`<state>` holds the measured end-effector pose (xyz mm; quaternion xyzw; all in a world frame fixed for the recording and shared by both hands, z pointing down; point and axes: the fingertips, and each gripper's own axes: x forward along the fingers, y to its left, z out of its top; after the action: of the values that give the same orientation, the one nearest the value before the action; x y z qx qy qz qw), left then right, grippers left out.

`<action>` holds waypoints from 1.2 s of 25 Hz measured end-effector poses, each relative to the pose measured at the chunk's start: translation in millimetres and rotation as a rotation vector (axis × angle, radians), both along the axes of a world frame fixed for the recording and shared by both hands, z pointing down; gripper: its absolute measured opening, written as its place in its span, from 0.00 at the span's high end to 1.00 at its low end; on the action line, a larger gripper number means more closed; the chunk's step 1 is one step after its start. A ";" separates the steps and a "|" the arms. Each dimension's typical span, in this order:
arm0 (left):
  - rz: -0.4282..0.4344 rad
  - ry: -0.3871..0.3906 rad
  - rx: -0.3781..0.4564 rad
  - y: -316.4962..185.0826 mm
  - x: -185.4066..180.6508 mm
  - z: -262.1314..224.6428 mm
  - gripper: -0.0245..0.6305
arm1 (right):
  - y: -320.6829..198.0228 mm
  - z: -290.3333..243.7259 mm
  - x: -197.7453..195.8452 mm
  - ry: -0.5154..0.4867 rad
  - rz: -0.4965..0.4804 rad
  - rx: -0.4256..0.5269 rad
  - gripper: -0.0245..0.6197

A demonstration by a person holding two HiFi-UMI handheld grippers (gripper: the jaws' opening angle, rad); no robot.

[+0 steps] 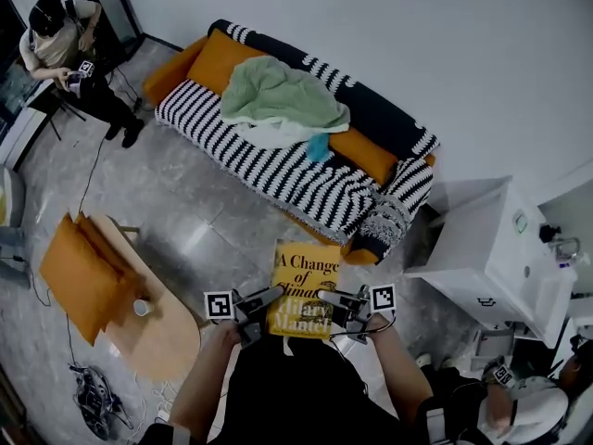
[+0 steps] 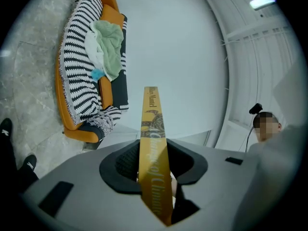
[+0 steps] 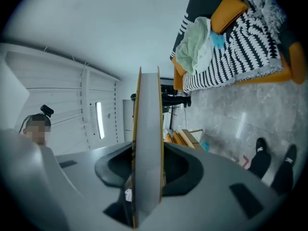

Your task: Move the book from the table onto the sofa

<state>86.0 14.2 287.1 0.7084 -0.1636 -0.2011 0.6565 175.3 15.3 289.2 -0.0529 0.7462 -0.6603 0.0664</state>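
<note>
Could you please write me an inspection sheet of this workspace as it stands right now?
Surface: wooden table at lower left, book not on it; grey floor.
Job's things: yellow book held cover-up above the floor, between table and sofa.
Clutter: orange cushions and a cup on the table; green blanket on the sofa.
Grippers: left gripper jaws shut on the book's spine; right gripper jaws shut on its page edge.
Cables: bundle on the floor by the table.
Surroundings: white cabinet at right; seated person at upper left.
</note>
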 end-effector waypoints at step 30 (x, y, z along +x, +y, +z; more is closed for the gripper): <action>-0.005 -0.010 0.020 -304.3 -48.3 243.3 0.74 | -305.4 241.3 -47.1 0.000 0.047 0.041 0.73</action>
<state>37.8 -290.1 530.4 0.7155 -0.1666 -0.2011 0.6479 128.2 -290.1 530.6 -0.0689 0.7582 -0.6431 0.0829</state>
